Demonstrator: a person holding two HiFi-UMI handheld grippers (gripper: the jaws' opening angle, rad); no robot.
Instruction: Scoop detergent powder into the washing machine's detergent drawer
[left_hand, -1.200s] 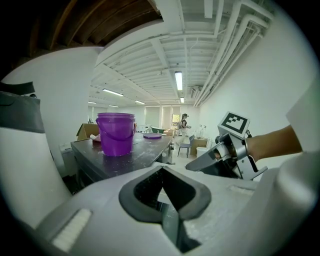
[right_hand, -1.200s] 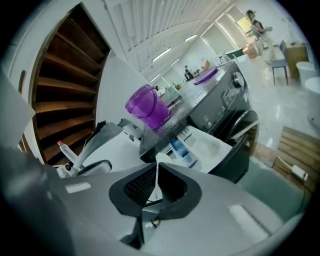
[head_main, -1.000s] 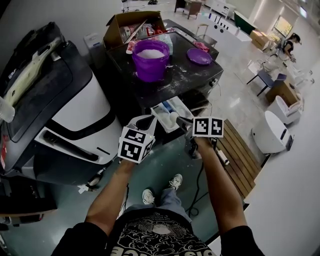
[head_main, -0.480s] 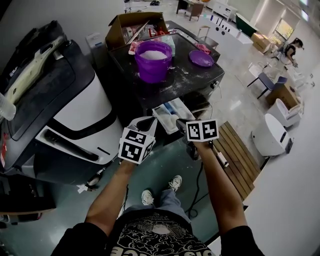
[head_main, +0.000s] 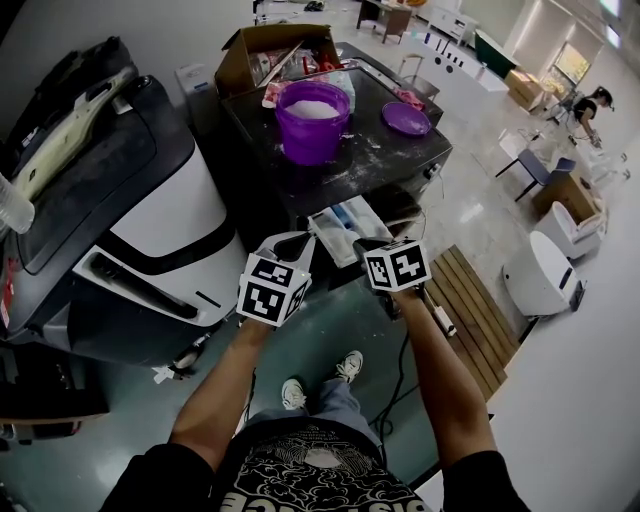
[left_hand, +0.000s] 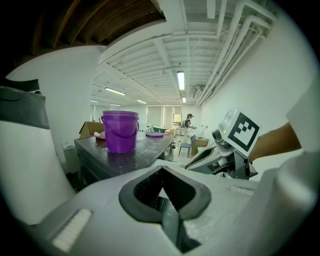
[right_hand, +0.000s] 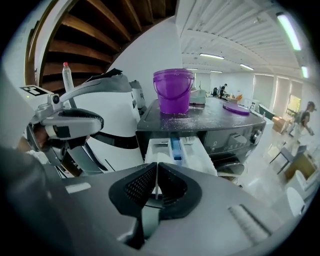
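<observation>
The purple bucket (head_main: 312, 120) of white detergent powder stands on the dark washing machine top (head_main: 385, 160). Below it the white detergent drawer (head_main: 352, 228) is pulled out, with a blue insert in the middle; in the right gripper view the drawer (right_hand: 200, 150) lies just ahead of the jaws. My left gripper (head_main: 291, 246) is shut at the drawer's near left corner, with nothing seen between its jaws (left_hand: 161, 187). My right gripper (head_main: 364, 247) hovers at the drawer's near right corner, and it (right_hand: 156, 172) is shut too. The bucket (left_hand: 120, 131) shows far ahead in the left gripper view.
A purple lid (head_main: 405, 117) lies on the machine top right of the bucket. A cardboard box (head_main: 268, 48) stands behind. A large black-and-white machine (head_main: 150, 215) fills the left. A wooden slatted platform (head_main: 478, 300) and a cable lie on the floor at right.
My right gripper has drawn back a little toward me and to the left, its marker cube turning. The left gripper has stayed put.
</observation>
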